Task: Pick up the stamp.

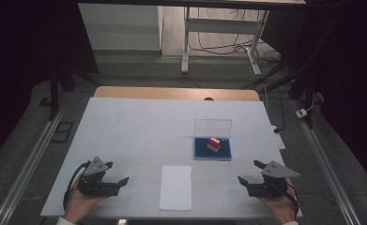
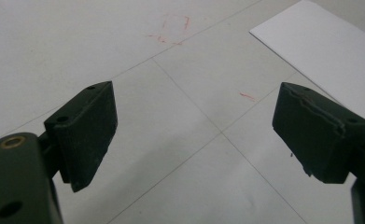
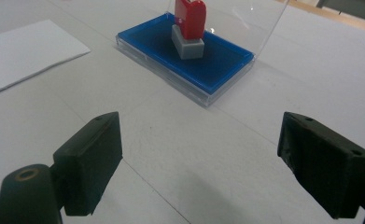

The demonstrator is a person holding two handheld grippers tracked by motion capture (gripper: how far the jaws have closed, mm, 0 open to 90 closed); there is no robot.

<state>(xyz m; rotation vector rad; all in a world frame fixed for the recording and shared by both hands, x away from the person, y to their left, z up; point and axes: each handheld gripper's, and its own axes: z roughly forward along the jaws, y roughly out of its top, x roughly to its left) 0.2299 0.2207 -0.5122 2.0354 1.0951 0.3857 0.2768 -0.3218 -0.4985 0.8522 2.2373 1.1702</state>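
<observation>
Both grippers, left gripper [image 1: 117, 173] and right gripper [image 1: 248, 171], are held with jaws spread wide, empty, above counter [image 1: 139, 126], nothing touched

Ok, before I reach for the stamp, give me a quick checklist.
1. Right gripper open, nothing between the jaws: ok.
2. Left gripper open, nothing between the jaws: ok.
3. Stamp upright on the blue pad: ok.
4. Case lid open and standing up behind the stamp: ok.
5. Paper flat between the grippers: ok.
6. Ink on the stamp's face: cannot tell.
</observation>
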